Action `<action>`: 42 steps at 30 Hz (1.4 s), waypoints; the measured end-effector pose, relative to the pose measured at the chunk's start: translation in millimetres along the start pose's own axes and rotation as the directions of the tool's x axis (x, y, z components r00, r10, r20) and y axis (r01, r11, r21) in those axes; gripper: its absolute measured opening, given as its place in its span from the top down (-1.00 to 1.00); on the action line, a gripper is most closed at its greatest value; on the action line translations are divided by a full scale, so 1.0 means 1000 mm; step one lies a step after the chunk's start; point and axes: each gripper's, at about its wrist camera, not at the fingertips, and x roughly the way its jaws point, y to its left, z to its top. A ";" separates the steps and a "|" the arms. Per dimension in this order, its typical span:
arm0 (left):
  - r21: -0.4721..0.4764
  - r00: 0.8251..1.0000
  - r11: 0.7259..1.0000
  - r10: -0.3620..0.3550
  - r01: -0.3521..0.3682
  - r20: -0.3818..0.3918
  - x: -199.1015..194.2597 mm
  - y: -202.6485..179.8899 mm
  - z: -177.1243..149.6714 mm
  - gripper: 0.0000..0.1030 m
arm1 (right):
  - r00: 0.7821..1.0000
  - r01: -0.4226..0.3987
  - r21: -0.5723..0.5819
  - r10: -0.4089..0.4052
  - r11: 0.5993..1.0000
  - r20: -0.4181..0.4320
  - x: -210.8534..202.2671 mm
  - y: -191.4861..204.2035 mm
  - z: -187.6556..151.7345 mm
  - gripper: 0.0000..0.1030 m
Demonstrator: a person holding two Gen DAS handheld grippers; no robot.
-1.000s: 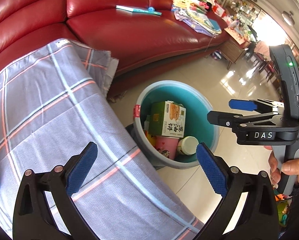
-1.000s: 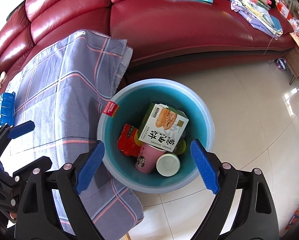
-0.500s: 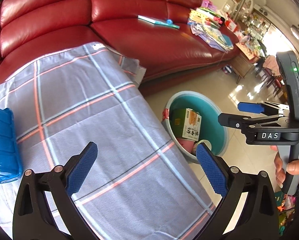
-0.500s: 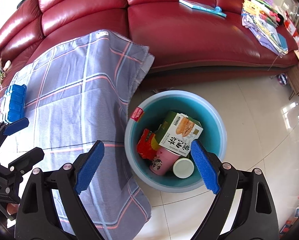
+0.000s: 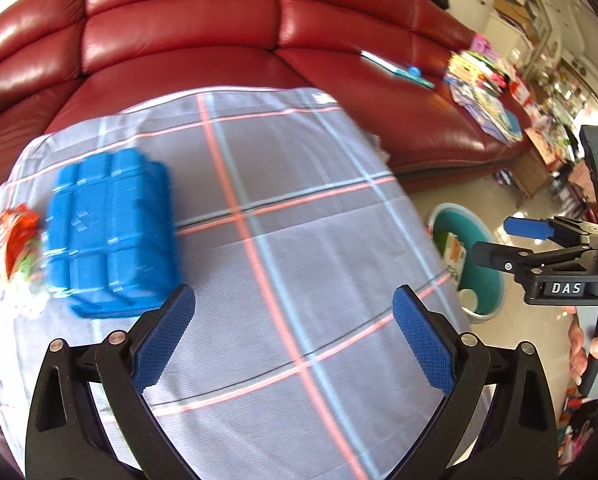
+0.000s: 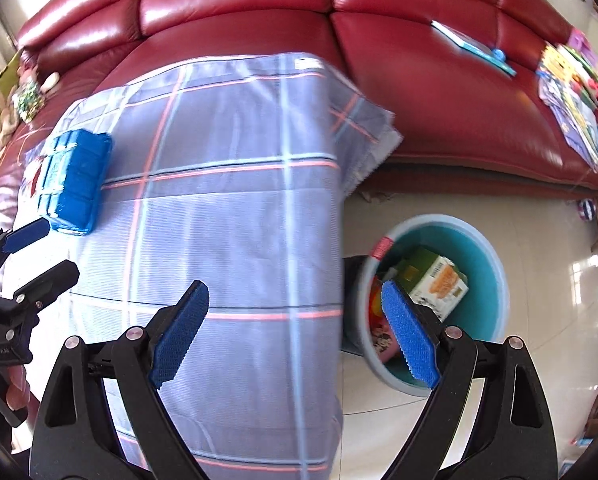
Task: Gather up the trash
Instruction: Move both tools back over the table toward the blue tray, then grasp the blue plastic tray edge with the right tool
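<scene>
A teal bin [image 6: 495, 264] stands on the floor right of the table, holding a green and white carton [image 6: 435, 280] and other trash; it also shows in the left wrist view [image 5: 483, 240]. A red snack wrapper [image 5: 15, 236] lies at the table's far left beside a blue plastic box [image 5: 111, 232], which also shows in the right wrist view [image 6: 73, 176]. My left gripper [image 5: 295, 336] is open and empty over the plaid cloth [image 5: 283, 240]. My right gripper [image 6: 295, 336] is open and empty over the table's right edge.
A red leather sofa [image 5: 219, 40] runs behind the table, with a book [image 6: 471, 44] and a pile of papers [image 6: 575, 96] on its seat. Tiled floor [image 6: 559, 208] surrounds the bin. Furniture stands at the far right [image 5: 539, 168].
Both grippers have swung left, away from the bin and over the table. The blue box and the red wrapper have come into the left wrist view. Both stay open.
</scene>
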 end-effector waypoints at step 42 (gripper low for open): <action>-0.376 0.988 0.917 0.154 -0.133 0.026 -0.055 0.281 -0.073 -0.92 | 0.995 0.031 -0.033 -0.034 0.999 -0.099 0.092 0.303 0.094 -0.87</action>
